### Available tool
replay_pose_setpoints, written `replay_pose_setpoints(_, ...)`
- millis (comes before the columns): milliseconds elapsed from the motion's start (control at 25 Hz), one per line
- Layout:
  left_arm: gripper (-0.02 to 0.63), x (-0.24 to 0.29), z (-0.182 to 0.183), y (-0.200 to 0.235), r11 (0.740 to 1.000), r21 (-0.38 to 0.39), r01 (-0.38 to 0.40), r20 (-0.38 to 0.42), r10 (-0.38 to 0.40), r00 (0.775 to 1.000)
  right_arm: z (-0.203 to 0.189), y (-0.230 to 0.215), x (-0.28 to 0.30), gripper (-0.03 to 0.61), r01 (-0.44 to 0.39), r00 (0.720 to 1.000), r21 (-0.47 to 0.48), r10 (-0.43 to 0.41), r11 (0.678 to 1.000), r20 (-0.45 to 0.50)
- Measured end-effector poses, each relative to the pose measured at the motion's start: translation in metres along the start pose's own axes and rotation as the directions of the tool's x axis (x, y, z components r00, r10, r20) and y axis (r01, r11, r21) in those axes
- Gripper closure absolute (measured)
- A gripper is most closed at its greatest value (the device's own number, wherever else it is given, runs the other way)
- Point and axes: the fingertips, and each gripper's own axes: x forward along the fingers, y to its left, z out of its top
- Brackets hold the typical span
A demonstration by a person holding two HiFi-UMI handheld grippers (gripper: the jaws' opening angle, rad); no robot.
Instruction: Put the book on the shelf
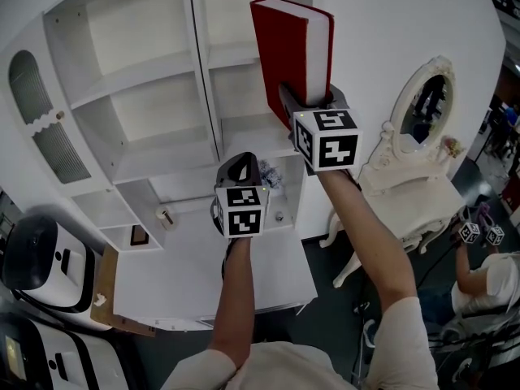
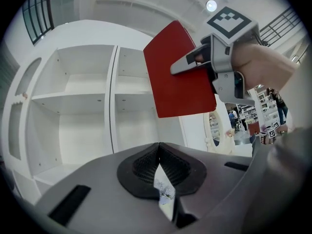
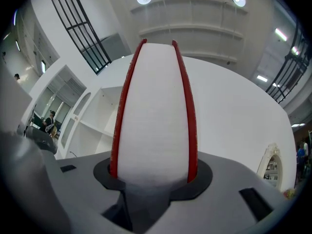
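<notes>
Gripping the red book (image 3: 153,106) by its lower end, the right tongs (image 3: 152,172) have both pads pressed against the covers, with the white page block facing the right gripper view. The left tongs (image 2: 158,155) are closed, pads meeting at the tip and nothing held. In the head view they (image 1: 242,166) sit lower than the right tongs (image 1: 313,100) and to their left.

The book (image 1: 288,47) stands upright in the air before the right-hand bay of the white shelf unit (image 1: 138,80), in none of its compartments. From the left gripper view the book (image 2: 180,77) overlaps that bay's right edge. Whether it touches the frame cannot be told. The compartments of both bays that show are bare, their front edges unobstructed, and there is free air between the two tongs.

The book covers most of the right gripper view, leaving only a strip of the shelf unit (image 3: 92,126) at the left. Small items on the table (image 1: 203,283) near the left tongs are too small to identify.

The table is white and stands against the shelf unit. A white dressing stand with an oval mirror (image 1: 422,112) is to the right. Another person (image 1: 487,275) is cut off at the right edge.
</notes>
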Motion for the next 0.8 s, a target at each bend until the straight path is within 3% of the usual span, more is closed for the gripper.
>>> replay_pose_setpoints(200, 0.597, -0.013, 0.031, -0.001, 1.0, 0.011, 0.009, 0.045, -0.01, 0.999, 0.035, -0.009, 0.001, 0.354, 0.03, 0.999, -0.037, -0.028, 0.999, 0.037)
replay_pose_setpoints(320, 0.597, -0.018, 0.035, 0.004, 1.0, 0.01, 0.004, 0.055, -0.005, 0.998, 0.061, -0.02, 0.007, 0.354, 0.034, 0.997, 0.013, -0.035, 0.999, 0.073)
replay_pose_setpoints(640, 0.597, -0.025, 0.028, -0.006, 0.999, 0.018, 0.032, 0.047, -0.033, 0.998, 0.092, -0.044, 0.033, 0.354, 0.061, 0.996, 0.078, -0.065, 0.995, 0.061)
replay_pose_setpoints(800, 0.597, -0.025, 0.023, -0.006, 0.999, 0.016, 0.039, 0.047, -0.04, 0.998, 0.111, -0.051, 0.033, 0.354, 0.078, 0.991, 0.062, -0.084, 0.995, 0.106)
